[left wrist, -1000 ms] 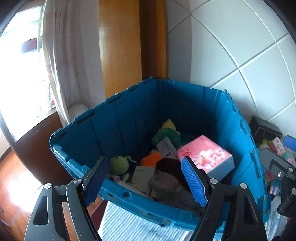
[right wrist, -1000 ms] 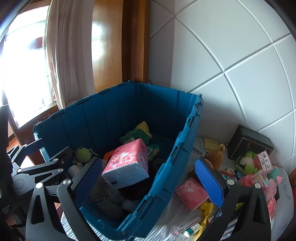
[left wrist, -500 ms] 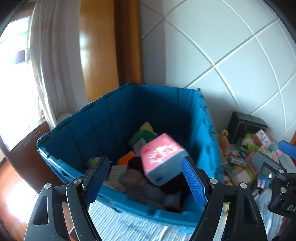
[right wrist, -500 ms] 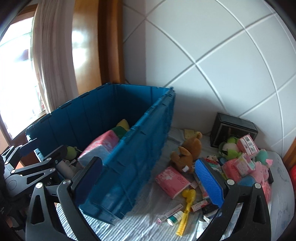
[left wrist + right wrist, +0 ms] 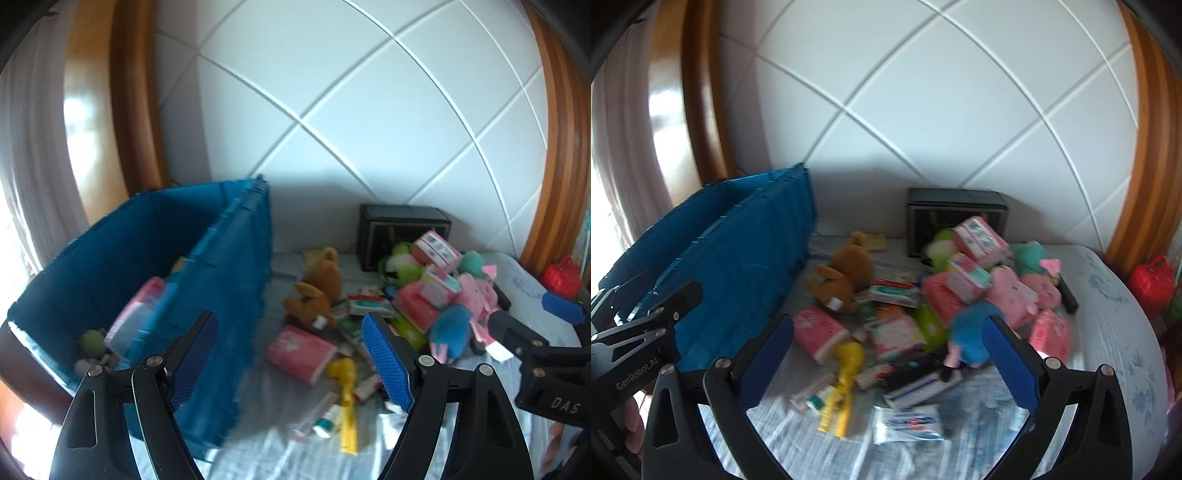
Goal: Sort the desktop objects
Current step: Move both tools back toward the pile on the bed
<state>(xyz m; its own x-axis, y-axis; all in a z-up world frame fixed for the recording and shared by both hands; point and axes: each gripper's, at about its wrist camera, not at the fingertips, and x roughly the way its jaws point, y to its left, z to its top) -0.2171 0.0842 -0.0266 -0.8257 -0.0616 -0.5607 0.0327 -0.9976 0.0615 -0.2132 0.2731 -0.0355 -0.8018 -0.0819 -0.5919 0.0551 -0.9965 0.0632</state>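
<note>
Standing at the left, the blue storage bin (image 5: 236, 280) holds a pink tissue pack (image 5: 138, 314) and a small green plush (image 5: 90, 341) against its near wall. The left gripper (image 5: 288, 363) has its blue-padded jaws spread wide with nothing between them, hovering over the bin's right wall and the clutter beside it. Just right of the bin, on the pale cloth-covered surface (image 5: 1108, 295), lie a brown plush rabbit (image 5: 846, 275), a flat pink tissue pack (image 5: 818, 332) and a yellow toy (image 5: 844, 380). The right gripper (image 5: 888, 363) is likewise wide apart and empty above these. Farther right, a heap of pink boxes and plush toys sits before a black box (image 5: 955, 208), including a blue plush (image 5: 967, 336).
</note>
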